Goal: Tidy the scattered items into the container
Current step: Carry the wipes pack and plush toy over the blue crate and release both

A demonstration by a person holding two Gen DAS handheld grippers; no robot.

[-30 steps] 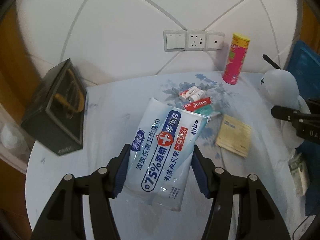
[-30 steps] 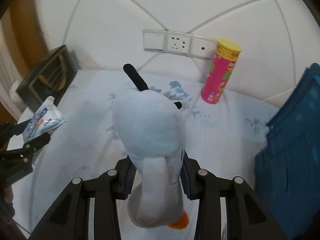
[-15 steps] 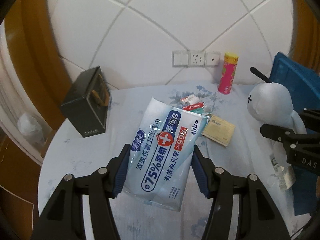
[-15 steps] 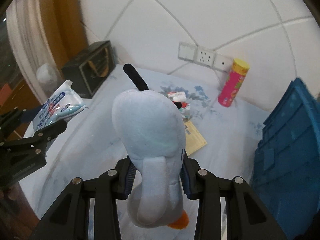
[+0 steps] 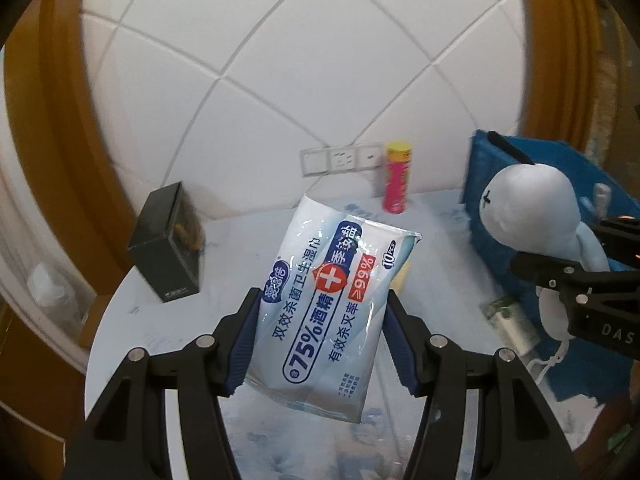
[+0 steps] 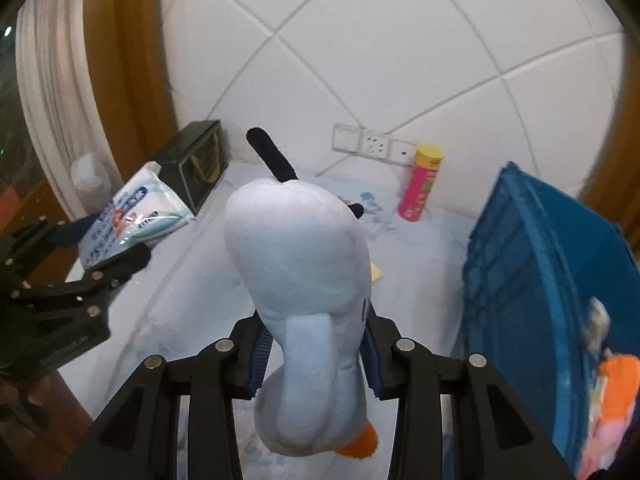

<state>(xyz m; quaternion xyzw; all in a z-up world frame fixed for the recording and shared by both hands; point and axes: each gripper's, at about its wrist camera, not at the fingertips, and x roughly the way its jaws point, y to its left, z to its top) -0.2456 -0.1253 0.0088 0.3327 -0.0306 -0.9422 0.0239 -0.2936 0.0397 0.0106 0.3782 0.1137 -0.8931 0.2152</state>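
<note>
transport step in hand: left claw (image 5: 318,334) clamps wet wipes pack (image 5: 328,304), right claw (image 6: 314,354) clamps plush toy (image 6: 298,264), both above the bench (image 6: 192,300). next: carry over blue crate (image 6: 532,264) at right edge, release.

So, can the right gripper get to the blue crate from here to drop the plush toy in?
Probably yes. The right gripper, shut on the plush toy, is raised above the table, and the blue crate stands just to its right with its top open. Nothing shows between them.
</note>
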